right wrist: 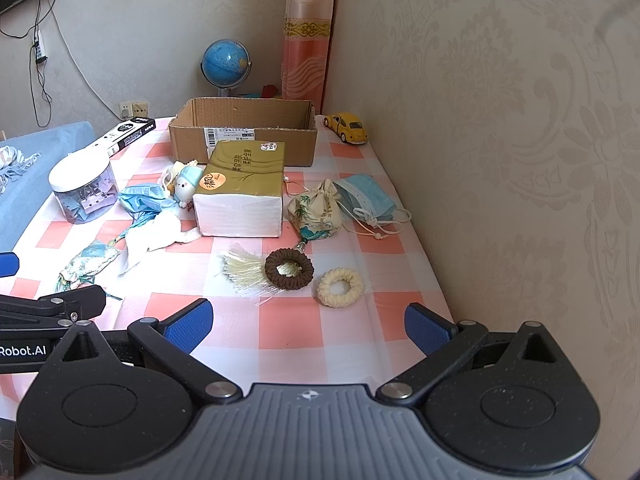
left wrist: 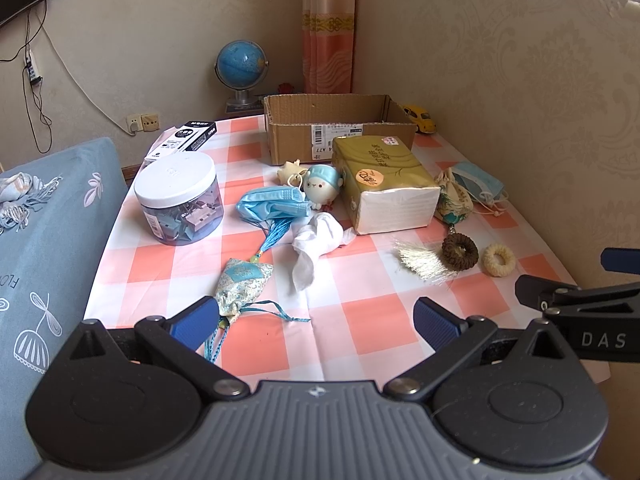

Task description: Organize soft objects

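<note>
Both my grippers hang spread and empty. The blue sachet point(left wrist: 240, 286) lies just ahead of my left gripper point(left wrist: 316, 322), long axis running away toward the cardboard box point(left wrist: 340, 128); my right gripper point(right wrist: 308, 326) is farther off.

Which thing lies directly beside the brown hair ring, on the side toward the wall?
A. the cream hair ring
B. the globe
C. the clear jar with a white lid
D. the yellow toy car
A: in the right wrist view the cream hair ring lies next to the brown hair ring on the wall side; the other three things stand far off, at the table's left or far end.
</note>
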The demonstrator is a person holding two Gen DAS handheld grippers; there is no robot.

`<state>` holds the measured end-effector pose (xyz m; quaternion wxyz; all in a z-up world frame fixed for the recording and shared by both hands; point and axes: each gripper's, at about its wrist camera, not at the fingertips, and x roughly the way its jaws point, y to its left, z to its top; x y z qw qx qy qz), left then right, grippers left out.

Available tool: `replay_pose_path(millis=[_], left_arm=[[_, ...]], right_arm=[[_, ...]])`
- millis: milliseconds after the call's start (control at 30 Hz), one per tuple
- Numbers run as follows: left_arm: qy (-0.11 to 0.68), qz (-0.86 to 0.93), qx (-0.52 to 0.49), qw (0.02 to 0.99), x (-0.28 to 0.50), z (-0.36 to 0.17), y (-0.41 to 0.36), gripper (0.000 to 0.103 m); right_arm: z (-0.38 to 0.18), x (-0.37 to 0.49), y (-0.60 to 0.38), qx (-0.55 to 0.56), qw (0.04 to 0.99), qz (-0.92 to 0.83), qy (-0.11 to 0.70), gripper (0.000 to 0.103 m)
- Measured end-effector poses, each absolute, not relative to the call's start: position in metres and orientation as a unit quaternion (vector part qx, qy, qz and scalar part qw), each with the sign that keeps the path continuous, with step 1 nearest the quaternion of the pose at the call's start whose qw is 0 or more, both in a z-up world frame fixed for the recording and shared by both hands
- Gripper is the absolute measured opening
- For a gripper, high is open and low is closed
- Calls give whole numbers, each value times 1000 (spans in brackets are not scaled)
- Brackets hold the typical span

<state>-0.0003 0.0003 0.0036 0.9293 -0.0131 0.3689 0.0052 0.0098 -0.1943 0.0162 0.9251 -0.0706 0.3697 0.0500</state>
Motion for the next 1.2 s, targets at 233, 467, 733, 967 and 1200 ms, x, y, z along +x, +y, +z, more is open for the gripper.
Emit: replay_pose_path(millis=[233, 467, 733, 967, 1200], left_arm=[[370, 3, -13, 929, 2, 2, 1, 103], [372, -1, -11, 928, 6, 0, 2, 103], [371, -7, -1, 929, 13, -2, 4, 103], [360, -25, 11, 932, 19, -6, 10, 103], [358, -22, 24, 933, 26, -21, 29, 103]], right_arm=[[16, 12, -193, -73, 925, 49, 369, 103], [15, 14, -191, -79, 925, 49, 368, 103], [14, 19, -190, -87, 928, 64, 357, 103], [8, 23, -190, -97, 929, 95, 345, 103], [-9, 34, -200, -107, 924, 111, 349, 103]])
